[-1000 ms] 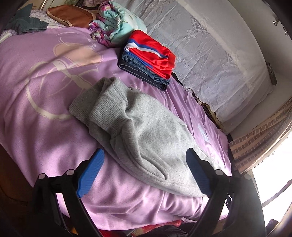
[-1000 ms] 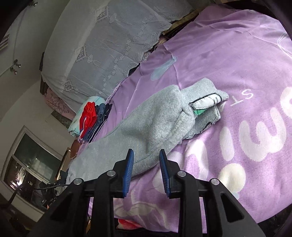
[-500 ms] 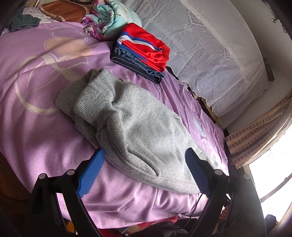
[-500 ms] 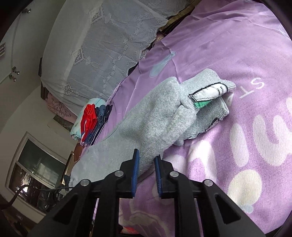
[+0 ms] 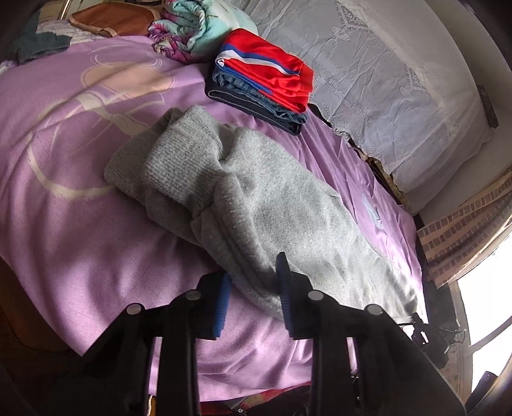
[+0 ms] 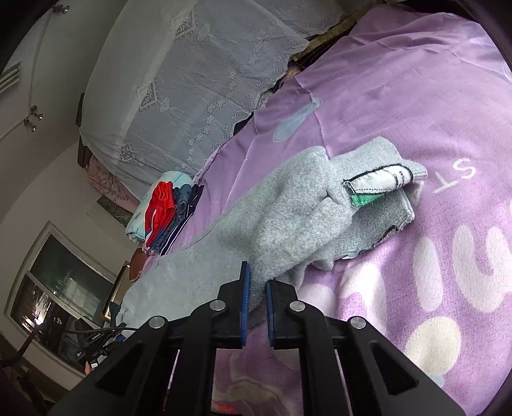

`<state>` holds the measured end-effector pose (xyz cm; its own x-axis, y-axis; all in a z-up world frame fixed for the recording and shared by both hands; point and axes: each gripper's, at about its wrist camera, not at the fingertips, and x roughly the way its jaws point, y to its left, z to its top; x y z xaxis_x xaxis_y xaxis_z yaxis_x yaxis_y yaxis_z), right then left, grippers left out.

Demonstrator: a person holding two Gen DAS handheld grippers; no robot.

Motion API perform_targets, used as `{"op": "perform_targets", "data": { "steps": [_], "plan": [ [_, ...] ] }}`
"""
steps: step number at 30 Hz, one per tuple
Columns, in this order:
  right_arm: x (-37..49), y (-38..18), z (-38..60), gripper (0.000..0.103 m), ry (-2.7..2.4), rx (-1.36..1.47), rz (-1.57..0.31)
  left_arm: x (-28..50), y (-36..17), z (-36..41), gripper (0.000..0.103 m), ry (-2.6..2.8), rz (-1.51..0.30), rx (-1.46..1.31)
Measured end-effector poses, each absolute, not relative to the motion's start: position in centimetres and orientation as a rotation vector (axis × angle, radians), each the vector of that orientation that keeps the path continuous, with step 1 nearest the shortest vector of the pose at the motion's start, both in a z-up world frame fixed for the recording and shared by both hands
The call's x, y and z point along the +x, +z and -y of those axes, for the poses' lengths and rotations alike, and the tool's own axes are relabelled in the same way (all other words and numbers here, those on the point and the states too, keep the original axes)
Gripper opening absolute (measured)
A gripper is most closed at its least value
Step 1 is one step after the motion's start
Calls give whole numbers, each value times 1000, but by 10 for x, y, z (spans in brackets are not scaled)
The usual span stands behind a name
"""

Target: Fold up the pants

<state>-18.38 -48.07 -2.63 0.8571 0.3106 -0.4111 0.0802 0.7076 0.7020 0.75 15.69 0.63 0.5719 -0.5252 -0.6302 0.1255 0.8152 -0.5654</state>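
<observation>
Grey knit pants [image 5: 272,198] lie crumpled lengthwise on the purple bedspread [image 5: 80,224]. Their ribbed leg ends [image 5: 166,160] point away in the left wrist view. My left gripper [image 5: 252,288] is shut on a thick fold along the pants' near edge, which bunches between the blue pads. In the right wrist view the pants [image 6: 288,217] stretch away to the waistband, where a white and green label [image 6: 377,185] shows. My right gripper [image 6: 256,288] is shut on the near edge of the grey fabric, its pads almost together.
A stack of folded clothes, red on top [image 5: 265,80], sits on the bed beyond the pants, seen small in the right wrist view [image 6: 166,217]. A rolled floral blanket [image 5: 192,25] lies behind it. A lace-covered bolster [image 5: 384,80] runs along the wall side.
My left gripper, wide open before, has narrowed onto the pants' edge. The right gripper's small gap has shut down on the fabric. Both have moved closer to the pants.
</observation>
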Motion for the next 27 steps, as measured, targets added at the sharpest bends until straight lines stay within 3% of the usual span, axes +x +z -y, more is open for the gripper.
{"op": "perform_targets", "data": {
  "steps": [4, 6, 14, 19, 20, 21, 27],
  "plan": [
    [-177, -21, 482, 9, 151, 773, -558, 10, 5, -154, 27, -383, -927, -450],
    [-174, -25, 485, 9, 151, 794, -572, 12, 2, -161, 34, -385, -934, -507],
    [-170, -33, 489, 12, 142, 817, -585, 7, 21, -180, 33, -396, -860, -578],
    [-168, -39, 490, 11, 131, 822, -589, 18, 3, -175, 33, -384, -916, -600],
    [-169, -39, 489, 10, 129, 812, -583, 20, 2, -174, 29, -386, -918, -596],
    [-171, -36, 488, 9, 128, 801, -571, 21, 1, -172, 17, -394, -916, -589],
    [-157, 4, 487, 7, 132, 719, -493, 28, 46, -167, 11, -454, -779, -539]
  ]
}}
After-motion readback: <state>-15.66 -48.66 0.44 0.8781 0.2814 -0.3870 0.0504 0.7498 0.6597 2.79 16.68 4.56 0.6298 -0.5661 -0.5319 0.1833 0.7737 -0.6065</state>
